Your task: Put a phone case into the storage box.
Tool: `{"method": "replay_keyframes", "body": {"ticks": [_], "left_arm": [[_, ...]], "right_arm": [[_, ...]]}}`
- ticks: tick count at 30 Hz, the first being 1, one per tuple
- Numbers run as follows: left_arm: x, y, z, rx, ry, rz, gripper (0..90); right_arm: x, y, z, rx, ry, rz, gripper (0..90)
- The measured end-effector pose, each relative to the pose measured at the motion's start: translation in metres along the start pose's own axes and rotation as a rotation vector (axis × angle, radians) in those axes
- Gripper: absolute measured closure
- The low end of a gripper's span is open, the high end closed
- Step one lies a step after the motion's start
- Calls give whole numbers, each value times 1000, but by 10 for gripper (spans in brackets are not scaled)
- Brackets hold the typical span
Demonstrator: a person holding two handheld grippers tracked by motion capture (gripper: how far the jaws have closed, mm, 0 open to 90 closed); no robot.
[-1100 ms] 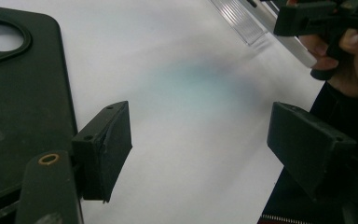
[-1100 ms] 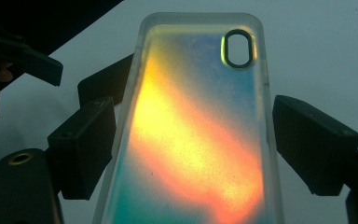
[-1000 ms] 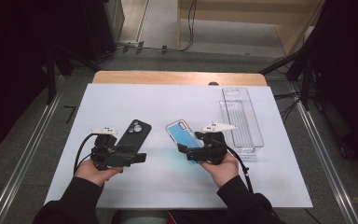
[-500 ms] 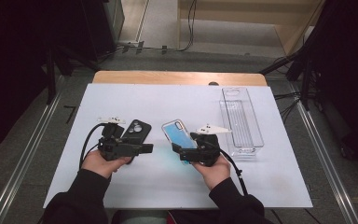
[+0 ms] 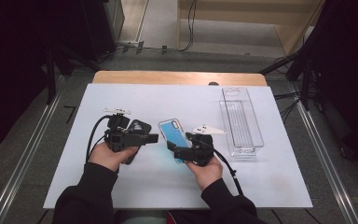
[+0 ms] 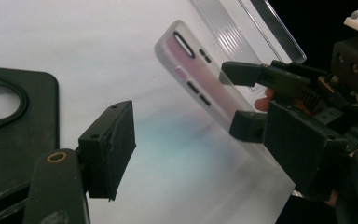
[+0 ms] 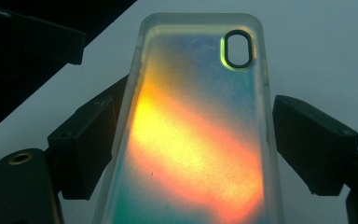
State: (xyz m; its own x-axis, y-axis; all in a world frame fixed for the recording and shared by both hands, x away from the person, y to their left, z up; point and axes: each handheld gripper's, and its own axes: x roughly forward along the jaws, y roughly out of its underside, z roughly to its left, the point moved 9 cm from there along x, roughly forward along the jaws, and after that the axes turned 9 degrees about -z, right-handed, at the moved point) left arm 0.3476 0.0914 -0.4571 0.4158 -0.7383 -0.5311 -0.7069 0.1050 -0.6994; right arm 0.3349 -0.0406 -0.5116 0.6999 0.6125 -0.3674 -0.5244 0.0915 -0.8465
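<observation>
White tabletop (image 5: 270, 182) under iridescent translucent phone case (image 7: 200, 135), edges pinched between right gripper (image 5: 181, 151) fingers; left gripper (image 5: 151, 138) fingers spread.

Between the black phone case (image 5: 137, 133) and the iridescent phone case (image 5: 173, 136) runs a narrow lane of bare white sheet (image 5: 168, 100), partly crossed by the left gripper (image 5: 154, 137). The clear plastic tray (image 5: 240, 120) blocks the right side (just beside the right gripper (image 5: 173, 150)). The far sheet lies open.
</observation>
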Motion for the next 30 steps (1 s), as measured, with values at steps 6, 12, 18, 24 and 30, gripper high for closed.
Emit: {"method": "replay_keyframes", "body": {"ticks": [6,12,18,24,30], "left_arm": [[7,-5,1,12,-31,-10,251],[15,-9,5,-19,-42,-25,255],[25,-13,7,-14,-87,-25,282],[33,-15,9,-61,-101,-29,323],[41,-11,12,-126,-86,6,426]], "right_arm": [[3,1,4,34,-13,-14,145],[5,3,5,81,-19,-52,145],[7,6,8,91,-26,-67,145],[9,6,13,98,-37,-83,145],[8,4,17,93,-51,-104,145]]}}
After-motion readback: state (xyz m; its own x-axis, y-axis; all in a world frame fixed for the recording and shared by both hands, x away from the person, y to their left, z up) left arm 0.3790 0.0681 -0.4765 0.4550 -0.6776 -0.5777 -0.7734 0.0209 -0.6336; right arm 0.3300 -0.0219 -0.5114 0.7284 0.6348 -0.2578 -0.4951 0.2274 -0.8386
